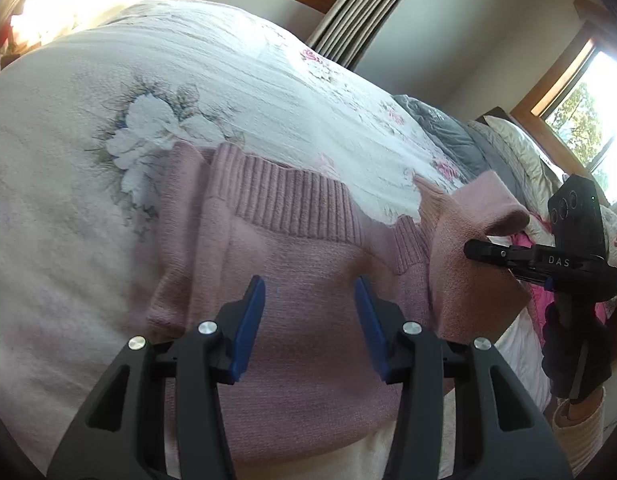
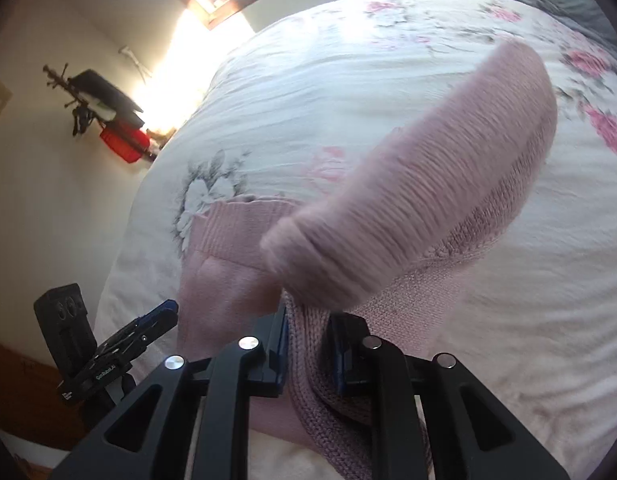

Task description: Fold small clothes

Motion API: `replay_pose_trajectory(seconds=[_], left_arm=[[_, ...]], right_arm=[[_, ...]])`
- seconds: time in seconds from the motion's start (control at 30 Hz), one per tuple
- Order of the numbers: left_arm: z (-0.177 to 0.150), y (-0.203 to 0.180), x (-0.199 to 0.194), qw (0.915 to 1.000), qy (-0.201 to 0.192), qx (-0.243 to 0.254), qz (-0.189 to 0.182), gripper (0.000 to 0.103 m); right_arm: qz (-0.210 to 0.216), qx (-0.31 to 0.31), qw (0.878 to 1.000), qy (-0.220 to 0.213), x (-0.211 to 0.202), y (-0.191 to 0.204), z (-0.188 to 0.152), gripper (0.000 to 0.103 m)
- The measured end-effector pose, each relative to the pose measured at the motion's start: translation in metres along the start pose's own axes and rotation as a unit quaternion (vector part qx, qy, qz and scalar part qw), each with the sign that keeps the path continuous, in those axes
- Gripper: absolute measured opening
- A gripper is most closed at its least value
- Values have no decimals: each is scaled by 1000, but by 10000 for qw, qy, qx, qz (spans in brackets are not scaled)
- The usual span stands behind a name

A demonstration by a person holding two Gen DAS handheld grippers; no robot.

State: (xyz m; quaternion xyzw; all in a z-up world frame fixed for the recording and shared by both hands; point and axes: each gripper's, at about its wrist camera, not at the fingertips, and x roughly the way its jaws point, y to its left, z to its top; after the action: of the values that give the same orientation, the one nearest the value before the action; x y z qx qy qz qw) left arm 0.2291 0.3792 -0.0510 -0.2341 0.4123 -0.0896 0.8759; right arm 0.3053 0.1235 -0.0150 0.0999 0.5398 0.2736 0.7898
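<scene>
A pink knitted sweater (image 1: 292,280) lies on the flowered bedspread (image 1: 236,80), its ribbed hem toward the far side. My left gripper (image 1: 310,292) hovers open just above the sweater's middle, nothing between its blue pads. My right gripper (image 2: 308,332) is shut on a fold of the sweater (image 2: 408,208), and the lifted sleeve hangs up and over in front of it. In the left wrist view the right gripper (image 1: 474,250) comes in from the right with the raised sleeve (image 1: 468,240) draped over its tip. The left gripper (image 2: 164,312) shows at the lower left of the right wrist view.
The bedspread (image 2: 388,80) fills most of both views. Grey bedding (image 1: 448,132) and a pillow lie at the head of the bed, with a bright pink cloth (image 1: 548,300) at the right edge. A wall shelf with red and black items (image 2: 116,128) hangs beside a sunlit window.
</scene>
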Motion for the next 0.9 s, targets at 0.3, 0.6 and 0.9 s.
replay_pose_trajectory(seconds=[0.3,0.6,0.9], left_arm=[[0,47,-22,9968,-145,-738,-287,47],[5,36,-6,9931,49,-881,-771,49],[21,29,25,9910,467,-1022,-720,52]], right_arm=[[21,-911,9915,924,92,92,-27,35],[695,-997,9915,472,33,77,-53,47],[-103,-2469,9665,698,53,113,-118,62]])
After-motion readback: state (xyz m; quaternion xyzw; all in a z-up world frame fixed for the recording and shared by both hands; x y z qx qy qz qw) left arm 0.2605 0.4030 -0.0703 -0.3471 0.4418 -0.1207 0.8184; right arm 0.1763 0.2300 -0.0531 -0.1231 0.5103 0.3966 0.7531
